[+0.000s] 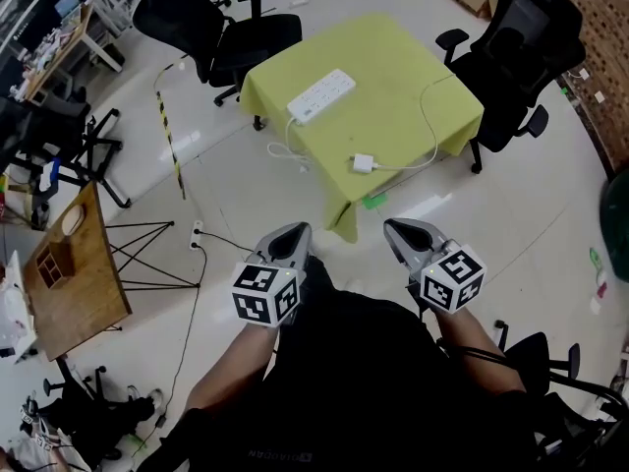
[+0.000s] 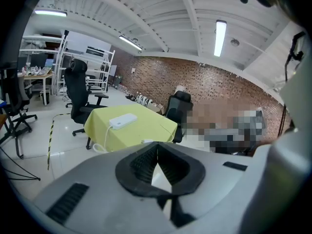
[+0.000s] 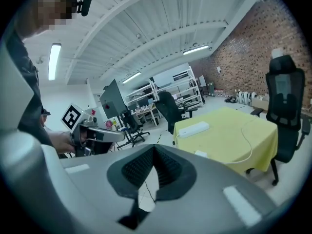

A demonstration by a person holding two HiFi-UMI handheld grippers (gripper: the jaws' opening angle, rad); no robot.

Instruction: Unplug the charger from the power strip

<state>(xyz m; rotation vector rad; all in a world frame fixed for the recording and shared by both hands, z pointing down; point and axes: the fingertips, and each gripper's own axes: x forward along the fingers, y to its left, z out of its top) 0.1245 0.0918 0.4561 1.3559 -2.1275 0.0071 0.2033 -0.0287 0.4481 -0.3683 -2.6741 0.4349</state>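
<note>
A white power strip (image 1: 320, 95) lies on the yellow-clothed table (image 1: 403, 62), its cord hanging off the table's left edge. A small white charger (image 1: 364, 163) lies flat on the cloth nearer me, apart from the strip, and its white cable (image 1: 430, 126) loops to the right. Well short of the table, over the floor, my left gripper (image 1: 294, 231) and right gripper (image 1: 397, 227) are both shut with nothing between their pads. The left gripper view shows the strip (image 2: 123, 121) beyond its closed tips (image 2: 157, 147). In the right gripper view the strip (image 3: 194, 128) and charger (image 3: 201, 154) lie ahead.
Black office chairs stand behind the table at the left (image 1: 241, 32) and at its right (image 1: 516, 52). A wooden board (image 1: 74, 273) on a black stand sits at the left. A black-and-yellow striped strip (image 1: 169, 141) and a floor socket (image 1: 197, 232) lie on the tiles.
</note>
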